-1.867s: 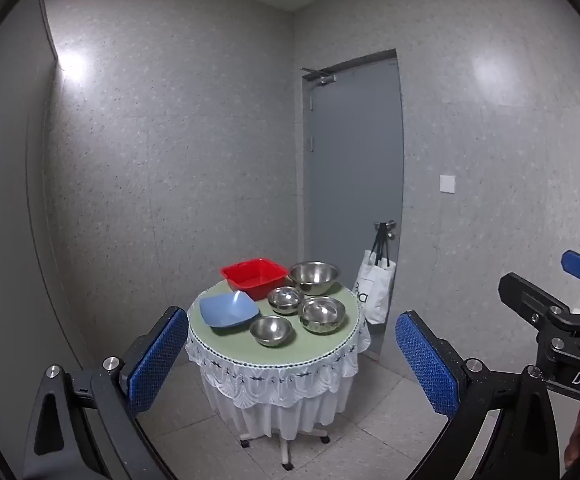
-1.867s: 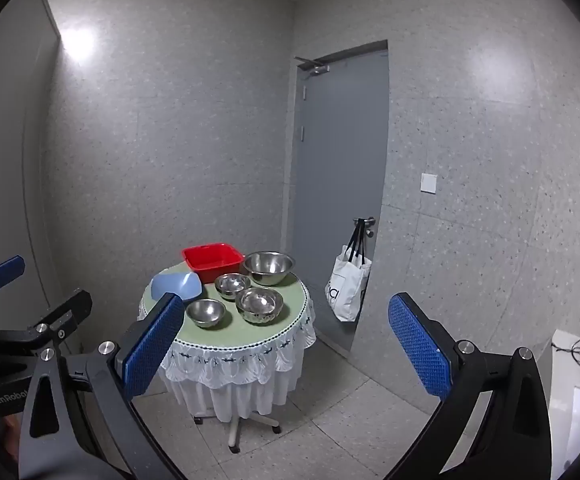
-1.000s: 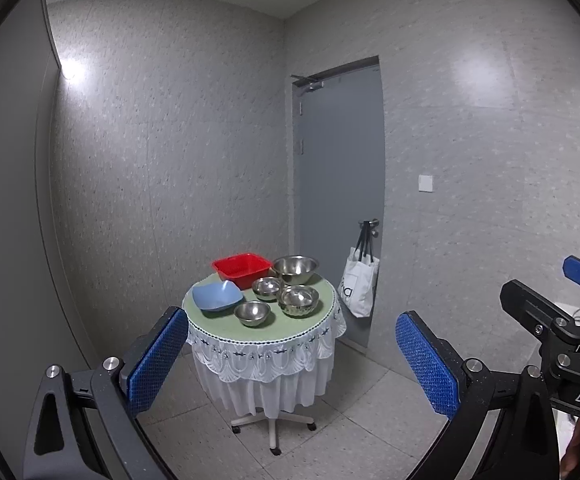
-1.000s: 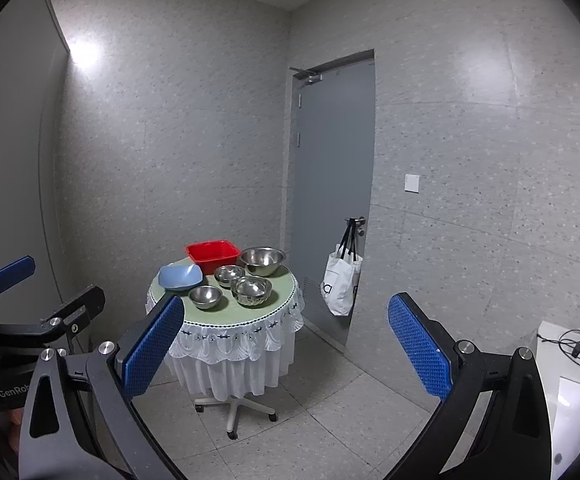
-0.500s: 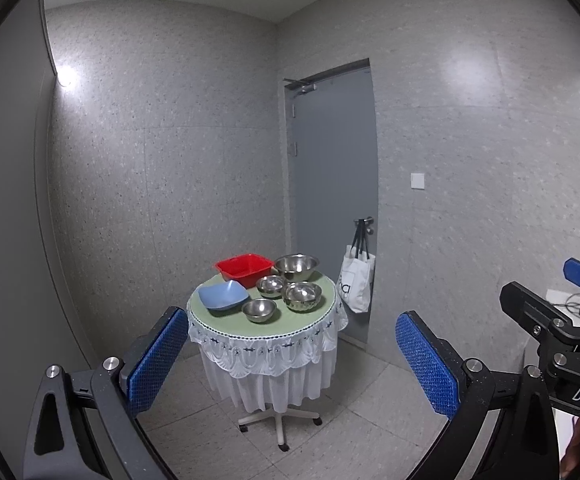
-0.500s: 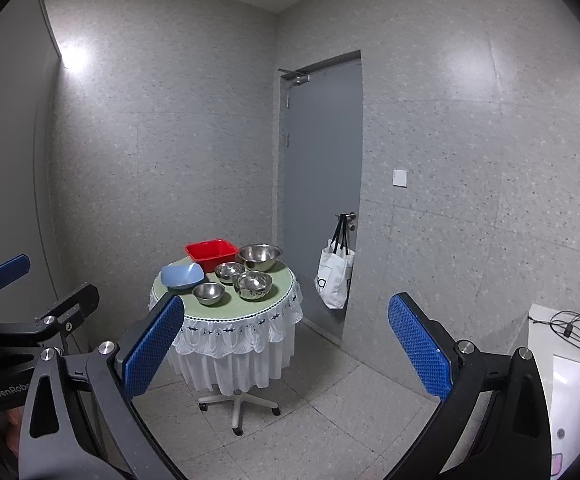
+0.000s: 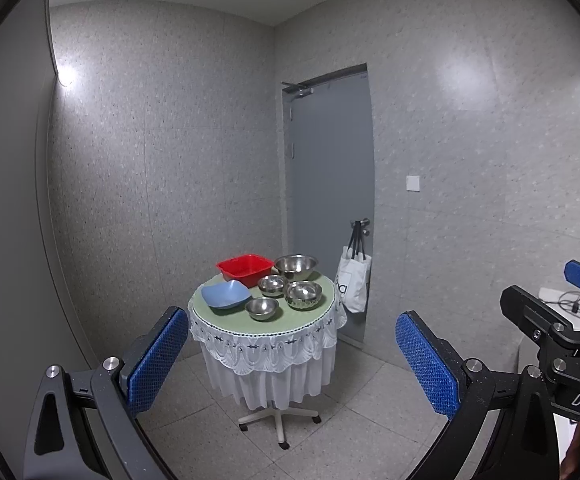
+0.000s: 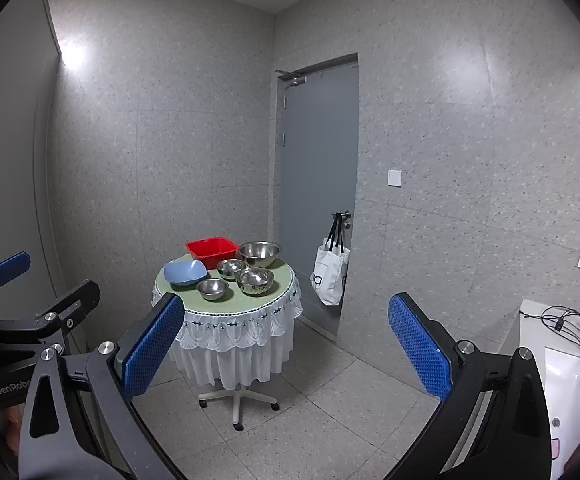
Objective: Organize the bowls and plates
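Observation:
A small round table (image 7: 322,312) (image 8: 281,284) with a green top and white lace skirt stands across the room. On it sit a red square basin (image 7: 245,267) (image 8: 211,249), a blue square bowl (image 7: 225,294) (image 8: 185,272), a large steel bowl (image 7: 296,265) (image 8: 259,253) and three smaller steel bowls (image 7: 262,307) (image 8: 212,288). My left gripper (image 7: 292,354) is open and holds nothing, well short of the table. My right gripper (image 8: 285,340) is open too, just as far off.
A grey door (image 7: 330,184) is behind the table, with a white tote bag (image 7: 353,282) hung on its handle. A white unit with a black cable (image 8: 566,322) stands at the right. Grey tiled floor (image 8: 330,392) lies between me and the table's wheeled base (image 8: 237,400).
Both grippers have drawn back from the table, which looks smaller and farther now. More floor and the white unit at the right have come into view. Both grippers stay open.

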